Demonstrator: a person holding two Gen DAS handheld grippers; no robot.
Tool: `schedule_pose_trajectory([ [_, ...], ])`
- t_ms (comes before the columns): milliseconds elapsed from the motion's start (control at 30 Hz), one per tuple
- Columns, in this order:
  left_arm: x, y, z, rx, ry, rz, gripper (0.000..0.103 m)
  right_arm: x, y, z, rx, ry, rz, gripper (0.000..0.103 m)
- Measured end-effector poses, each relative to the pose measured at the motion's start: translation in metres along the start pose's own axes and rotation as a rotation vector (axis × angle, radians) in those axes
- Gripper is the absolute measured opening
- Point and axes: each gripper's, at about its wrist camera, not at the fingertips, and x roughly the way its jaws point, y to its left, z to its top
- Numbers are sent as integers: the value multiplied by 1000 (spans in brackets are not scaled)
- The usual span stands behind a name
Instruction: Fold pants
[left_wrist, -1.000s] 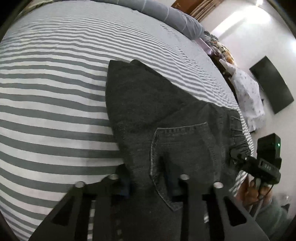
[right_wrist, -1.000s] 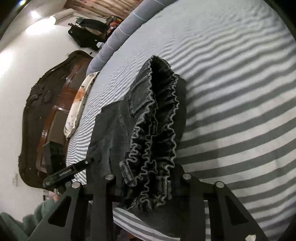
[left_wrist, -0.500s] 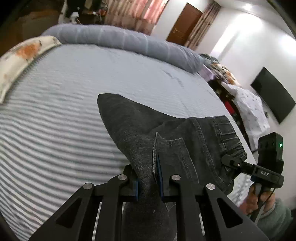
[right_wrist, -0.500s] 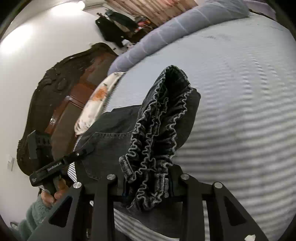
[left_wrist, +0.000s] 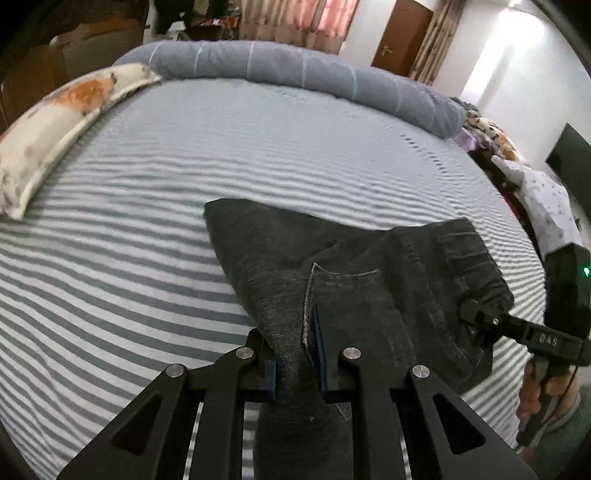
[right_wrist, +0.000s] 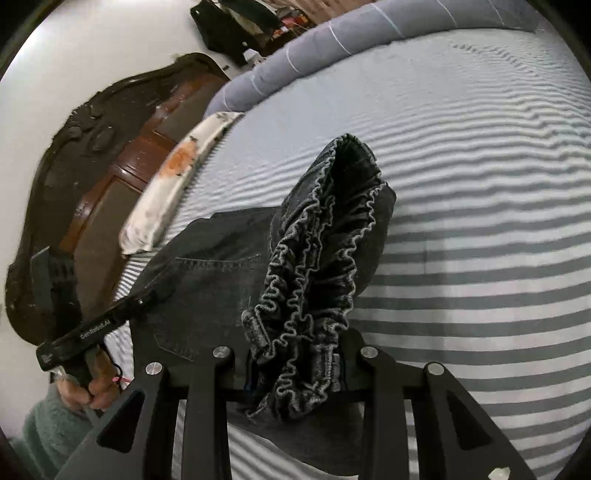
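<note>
Dark grey denim pants (left_wrist: 354, 280) are lifted partly off a grey-and-white striped bed (left_wrist: 147, 258). My left gripper (left_wrist: 295, 354) is shut on a bunched fold of the denim beside the back pocket (left_wrist: 343, 295). The elastic waistband (right_wrist: 314, 295) hangs ruffled in the right wrist view, and my right gripper (right_wrist: 295, 373) is shut on it. Each gripper shows in the other's view: the right one (left_wrist: 476, 314) at the waistband, the left one (right_wrist: 147, 295) at the pocket side. The far end of the pants still rests on the sheet.
A rolled blue-grey duvet (left_wrist: 295, 70) lies along the far edge of the bed. A floral pillow (left_wrist: 62, 122) sits at the far left, before a dark carved wooden headboard (right_wrist: 92, 166). Clothes and a dark screen (left_wrist: 569, 162) stand at the right wall.
Both grippers have pulled back and risen, lifting the pants off the sheet. The left jaws, which stood around the flat denim, are now pinched on a gathered fold. More of the bed shows.
</note>
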Motion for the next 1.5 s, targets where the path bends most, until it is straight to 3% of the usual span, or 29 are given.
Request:
schedule_pose_trajectory([
  [67,10,11,-6,-21,20,5,18,9,-7,-8,-8,22,-58,33],
  [100,15,16,-10,-28,38,9,23,12,-11,-12,-9,32,-92,40],
  [200,33,25,-22,-27,106,64,49,14,-18,-14,-14,28,-147,52],
  [267,32,28,-29,-37,75,101,62,11,-15,-16,-29,15,-213,65],
  [333,30,28,-36,-50,70,126,74,9,-6,-20,-81,2,-275,66],
  [567,2,11,-43,-55,45,233,77,-14,28,-31,-208,-25,-406,70],
  [700,-30,-13,-51,-37,-3,294,81,-38,62,-49,-278,-80,-445,80],
  [867,-63,-36,-75,-78,-17,312,86,-55,96,-73,-302,-134,-460,97],
  [1100,-94,-62,-111,-36,-30,390,87,-60,123,-100,-293,-128,-473,100],
  [1500,-124,-76,-137,-36,-77,386,92,-80,138,-127,-302,-146,-532,101],
])
